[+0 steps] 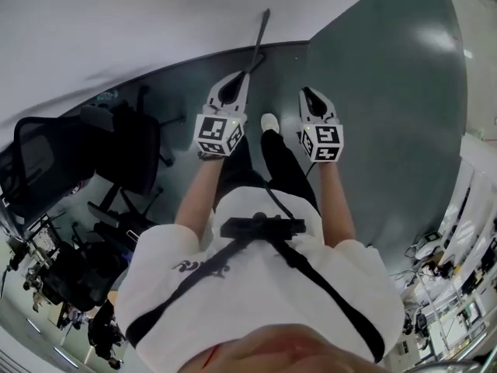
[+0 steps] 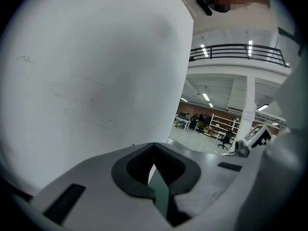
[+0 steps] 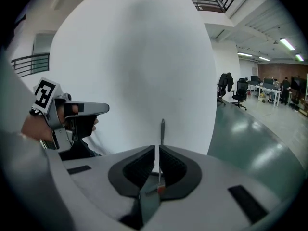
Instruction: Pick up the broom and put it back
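Observation:
The broom [image 1: 260, 41] shows as a thin dark handle leaning upright against the white wall; its head is hidden. In the right gripper view the broom handle [image 3: 162, 134] stands straight ahead, just beyond the jaw tips, with a small red part low down. My left gripper [image 1: 230, 92] is held out in front of the person, its tip just below the handle, jaws closed on nothing. My right gripper [image 1: 312, 99] sits beside it to the right, also shut and empty. The left gripper [image 3: 72, 114] appears at the left of the right gripper view.
The white wall [image 1: 155, 14] curves close ahead and meets the green floor [image 1: 388, 92]. Black office chairs [image 1: 116, 146] and cluttered gear stand to the left. Desks, shelves and a chair [image 2: 224, 138] lie far off. The person's shoe [image 1: 269, 121] is between the grippers.

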Motion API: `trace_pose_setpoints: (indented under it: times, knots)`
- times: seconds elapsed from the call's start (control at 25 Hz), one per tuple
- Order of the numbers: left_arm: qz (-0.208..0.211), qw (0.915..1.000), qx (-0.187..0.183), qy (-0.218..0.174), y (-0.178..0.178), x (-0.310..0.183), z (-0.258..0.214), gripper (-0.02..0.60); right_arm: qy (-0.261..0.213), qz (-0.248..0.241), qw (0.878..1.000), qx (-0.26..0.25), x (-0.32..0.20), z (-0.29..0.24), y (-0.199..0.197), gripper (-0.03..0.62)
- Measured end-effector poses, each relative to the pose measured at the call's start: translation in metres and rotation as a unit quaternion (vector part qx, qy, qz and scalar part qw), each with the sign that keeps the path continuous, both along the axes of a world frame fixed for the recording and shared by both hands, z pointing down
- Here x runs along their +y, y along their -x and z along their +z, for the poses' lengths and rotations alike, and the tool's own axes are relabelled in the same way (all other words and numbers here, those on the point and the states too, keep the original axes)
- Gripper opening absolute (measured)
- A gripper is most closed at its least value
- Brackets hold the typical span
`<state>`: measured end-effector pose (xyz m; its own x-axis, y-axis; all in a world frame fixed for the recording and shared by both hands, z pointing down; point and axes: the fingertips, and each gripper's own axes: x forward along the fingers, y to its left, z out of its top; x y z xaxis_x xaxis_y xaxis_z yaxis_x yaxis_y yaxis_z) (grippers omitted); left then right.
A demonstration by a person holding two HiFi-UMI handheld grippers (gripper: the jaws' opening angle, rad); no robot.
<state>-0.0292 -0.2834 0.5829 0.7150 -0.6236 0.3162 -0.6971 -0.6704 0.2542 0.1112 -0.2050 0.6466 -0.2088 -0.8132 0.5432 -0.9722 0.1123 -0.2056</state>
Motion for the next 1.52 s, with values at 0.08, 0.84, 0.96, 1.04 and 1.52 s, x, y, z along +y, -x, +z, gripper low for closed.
trace_pose_setpoints:
  times: [0.08,0.84,0.96,1.04,1.52]
  knots:
    - [-0.005,1.0000,-0.001,0.005,0.007,-0.014,0.015,0.012,0.016,-0.001,1.000,0.002,-0.008,0.022,0.002,0.030]
    - [0.017,0.9993,-0.009,0.032,0.012,-0.060,0.090,0.012,0.079,-0.001,0.997,-0.023,-0.160,0.172,0.034,0.112]
    - [0.026,0.9990,-0.006,0.037,0.010,-0.064,0.094,0.012,0.084,0.007,0.996,-0.038,-0.180,0.182,0.037,0.135]
    - [0.031,0.9987,-0.004,0.039,0.009,-0.066,0.095,0.012,0.087,0.012,0.995,-0.043,-0.190,0.188,0.039,0.135]
    - [0.045,0.9981,0.004,0.041,-0.006,-0.076,0.083,0.012,0.082,0.030,0.993,-0.079,-0.232,0.200,0.034,0.133]
